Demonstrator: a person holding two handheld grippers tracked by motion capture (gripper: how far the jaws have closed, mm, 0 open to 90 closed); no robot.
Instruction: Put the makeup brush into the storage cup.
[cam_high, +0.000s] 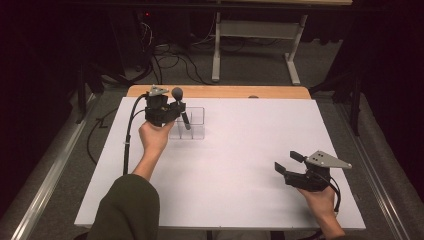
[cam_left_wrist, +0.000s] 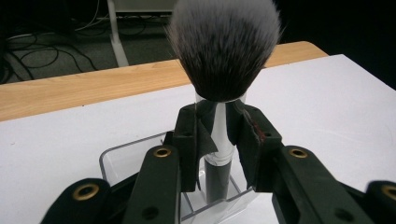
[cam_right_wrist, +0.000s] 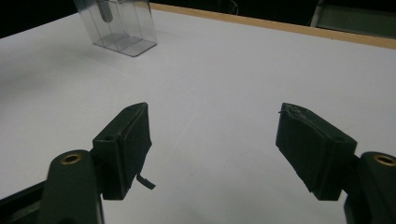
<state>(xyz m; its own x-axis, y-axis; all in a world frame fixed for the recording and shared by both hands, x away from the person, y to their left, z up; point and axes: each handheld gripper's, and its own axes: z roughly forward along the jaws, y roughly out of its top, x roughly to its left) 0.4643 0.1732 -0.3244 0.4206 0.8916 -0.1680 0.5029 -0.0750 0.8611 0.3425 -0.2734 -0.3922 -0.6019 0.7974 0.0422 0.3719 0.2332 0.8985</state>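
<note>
Nearest the person, the right gripper (cam_high: 289, 163) rests low over the near right part of the white table (cam_high: 240, 165), its jaws standing wide apart with nothing between them; in the right gripper view only bare tabletop lies past its pads, and the clear acrylic organizer (cam_right_wrist: 119, 25) sits well off toward the far left corner of that view. Farther out on the left side, the left gripper (cam_high: 181, 111) is clamped on the makeup brush (cam_left_wrist: 219, 88), its pads pressing the shiny silver ferrule just below the bristles. The brush stands close to upright, bristle head up, its dark handle running down past the jaws into the organizer (cam_high: 189, 124). Which compartment the handle has entered, and whether its tip touches the bottom, is hard to tell, since the jaws cover most of the box in the left gripper view. The relation that matters next is vertical: the brush's long axis points nearly straight down into the open compartment beneath the jaws, so the job looks like a lowering and release by the left hand, with the right gripper far away and idle.
</note>
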